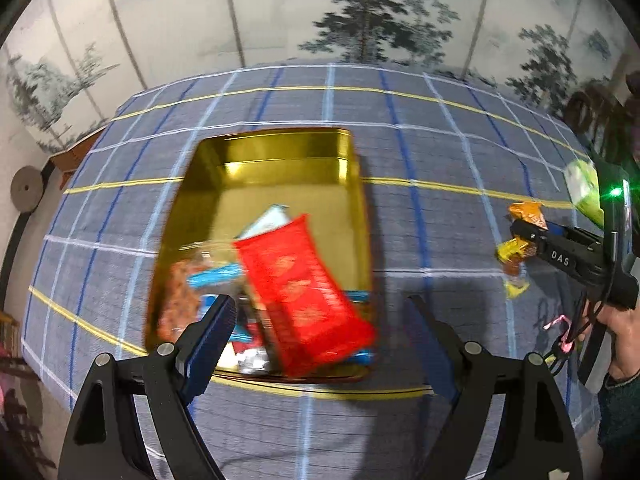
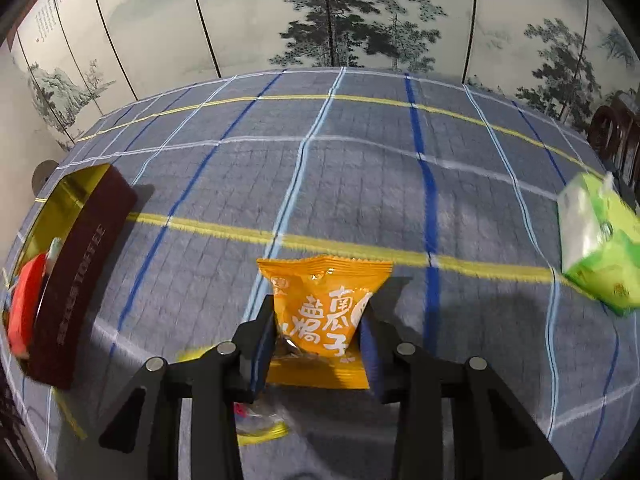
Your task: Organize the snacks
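A gold tin (image 1: 276, 136) sits open on the checked cloth, its dark red side (image 2: 80, 264) marked TOFFEE. Several snacks lie inside, topped by a blurred red packet (image 1: 304, 288) tilted over the tin's near right corner. My left gripper (image 1: 320, 304) hovers over that near end, open wide, its pads touching nothing. My right gripper (image 2: 318, 308) is shut on an orange packet (image 2: 324, 292), both pads pressing its sides, just above the cloth. In the left wrist view the right gripper (image 1: 524, 236) is at the far right with the orange packet (image 1: 528, 212) at its tips.
Small yellow-wrapped candies (image 1: 510, 250) lie on the cloth under the right gripper, and one yellow candy (image 2: 260, 428) shows below its fingers. A green tissue pack (image 2: 600, 240) stands at the table's right edge. A person's hand (image 1: 624, 340) holds the right gripper. A painted screen stands behind.
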Action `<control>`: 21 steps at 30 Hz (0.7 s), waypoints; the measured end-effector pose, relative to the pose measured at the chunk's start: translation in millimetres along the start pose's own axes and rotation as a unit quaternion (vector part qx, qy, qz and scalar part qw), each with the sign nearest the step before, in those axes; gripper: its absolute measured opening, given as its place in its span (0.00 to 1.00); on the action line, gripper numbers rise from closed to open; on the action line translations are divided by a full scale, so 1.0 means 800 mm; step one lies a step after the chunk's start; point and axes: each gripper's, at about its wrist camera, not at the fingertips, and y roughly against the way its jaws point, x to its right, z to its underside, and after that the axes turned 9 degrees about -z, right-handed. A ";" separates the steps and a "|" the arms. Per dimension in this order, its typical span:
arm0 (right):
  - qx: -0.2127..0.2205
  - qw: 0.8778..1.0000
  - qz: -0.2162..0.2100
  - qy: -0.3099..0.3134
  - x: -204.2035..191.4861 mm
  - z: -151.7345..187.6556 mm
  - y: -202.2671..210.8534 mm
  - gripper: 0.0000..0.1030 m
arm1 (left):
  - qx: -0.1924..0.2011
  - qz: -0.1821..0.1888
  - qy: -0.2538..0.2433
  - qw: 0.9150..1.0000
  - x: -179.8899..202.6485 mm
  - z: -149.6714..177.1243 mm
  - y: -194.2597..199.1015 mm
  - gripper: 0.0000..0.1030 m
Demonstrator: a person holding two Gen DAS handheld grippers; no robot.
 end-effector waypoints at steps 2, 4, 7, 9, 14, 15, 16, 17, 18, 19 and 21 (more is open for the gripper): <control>-0.002 1.000 -0.009 -0.004 0.002 0.011 0.008 0.37 | -0.001 0.008 -0.011 1.000 0.017 0.002 0.000 0.80; -0.003 1.000 -0.019 -0.002 0.000 0.025 0.016 0.37 | -0.001 0.016 -0.023 1.000 0.033 0.003 0.001 0.80; 0.005 1.000 -0.016 0.011 -0.002 0.043 0.027 0.37 | 0.008 0.026 -0.043 0.999 0.062 0.008 0.004 0.80; 0.014 0.999 -0.002 0.031 -0.002 0.052 0.033 0.37 | 0.013 0.043 -0.056 0.997 0.082 0.011 0.005 0.80; 0.031 0.997 0.032 0.058 0.015 0.065 0.046 0.37 | 0.030 0.057 -0.078 0.995 0.126 0.013 0.002 0.80; 0.035 0.997 0.038 0.061 0.022 0.066 0.048 0.37 | 0.027 0.054 -0.080 0.995 0.134 0.012 -0.002 0.80; 0.038 0.997 0.041 0.062 0.028 0.069 0.051 0.37 | 0.022 0.054 -0.082 0.995 0.142 0.012 -0.006 0.80; 0.040 0.996 0.048 0.062 0.034 0.070 0.052 0.37 | 0.018 0.052 -0.085 0.995 0.151 0.010 -0.011 0.80; 0.041 0.996 0.057 0.063 0.040 0.072 0.053 0.37 | 0.015 0.048 -0.086 0.995 0.158 0.010 -0.015 0.80; 0.043 0.995 0.061 0.064 0.046 0.073 0.055 0.37 | 0.011 0.046 -0.087 0.995 0.164 0.009 -0.020 0.80; 0.046 0.994 0.072 0.066 0.056 0.076 0.058 0.37 | 0.000 0.052 -0.084 0.995 0.175 0.007 -0.028 0.80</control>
